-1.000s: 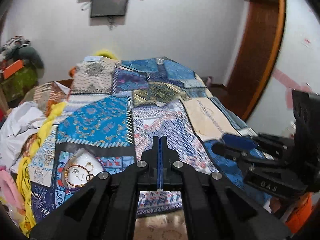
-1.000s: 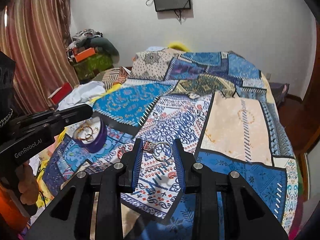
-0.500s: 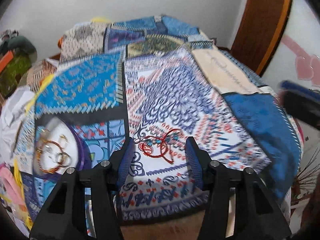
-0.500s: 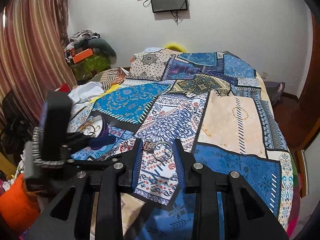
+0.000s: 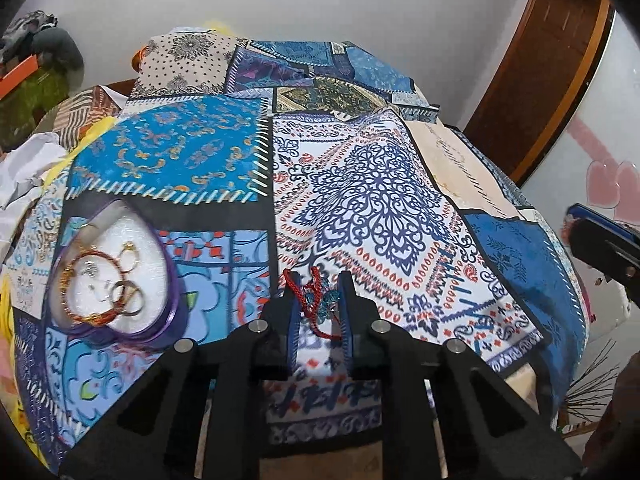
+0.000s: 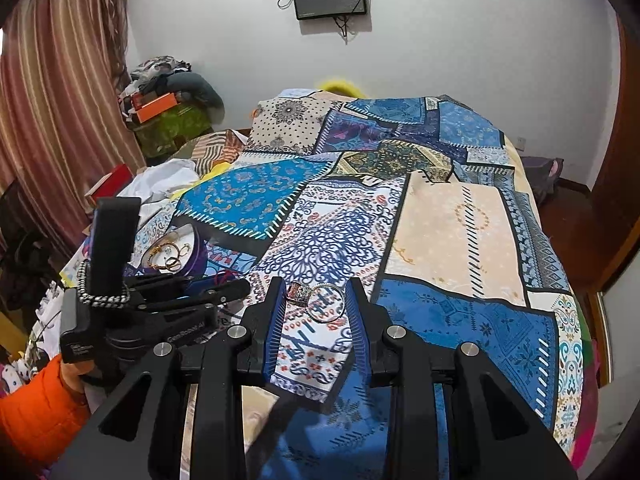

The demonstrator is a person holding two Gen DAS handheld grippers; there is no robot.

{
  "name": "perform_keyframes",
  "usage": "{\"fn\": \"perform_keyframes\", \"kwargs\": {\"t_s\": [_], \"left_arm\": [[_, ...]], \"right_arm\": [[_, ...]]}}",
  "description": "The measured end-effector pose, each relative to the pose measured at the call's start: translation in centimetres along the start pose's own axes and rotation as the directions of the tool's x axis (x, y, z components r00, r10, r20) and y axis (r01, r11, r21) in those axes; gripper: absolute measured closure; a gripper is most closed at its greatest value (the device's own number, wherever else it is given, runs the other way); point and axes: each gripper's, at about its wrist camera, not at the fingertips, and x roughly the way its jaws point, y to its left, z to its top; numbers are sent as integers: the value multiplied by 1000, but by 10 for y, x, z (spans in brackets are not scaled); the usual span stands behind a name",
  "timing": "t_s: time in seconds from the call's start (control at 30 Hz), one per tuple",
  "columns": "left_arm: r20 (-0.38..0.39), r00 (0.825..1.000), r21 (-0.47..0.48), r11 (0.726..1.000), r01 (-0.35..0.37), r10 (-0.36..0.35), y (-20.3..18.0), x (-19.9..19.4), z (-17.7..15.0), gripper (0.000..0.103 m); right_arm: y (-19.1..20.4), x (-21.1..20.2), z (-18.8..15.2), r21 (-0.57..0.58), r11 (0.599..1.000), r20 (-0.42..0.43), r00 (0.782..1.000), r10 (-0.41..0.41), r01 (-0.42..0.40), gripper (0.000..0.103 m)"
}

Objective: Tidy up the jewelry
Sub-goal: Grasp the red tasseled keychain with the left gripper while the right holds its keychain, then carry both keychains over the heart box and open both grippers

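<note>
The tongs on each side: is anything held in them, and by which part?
Left tongs: shut on the red cord bracelet, bunched at mid-cord. Right tongs: hold the ring across its band.

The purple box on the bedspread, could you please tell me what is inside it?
The purple box holds a red-and-gold bangle and several small rings on a white lining; anything beneath them is hidden.
</note>
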Motion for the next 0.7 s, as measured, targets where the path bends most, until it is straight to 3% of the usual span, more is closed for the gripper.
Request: {"fn": "perform_keyframes", "kwargs": {"t_s": [0.27, 0.7], "left_arm": [[82, 996, -8, 1000, -22, 23, 25, -49, 2, 86], [207, 971, -90, 991, -101, 118, 102, -127, 9, 86]], "right_arm": [[31, 9, 9, -36, 999, -1, 1000, 21, -21, 75], [102, 31, 36, -121, 988, 13, 995, 102, -99, 75]]}}
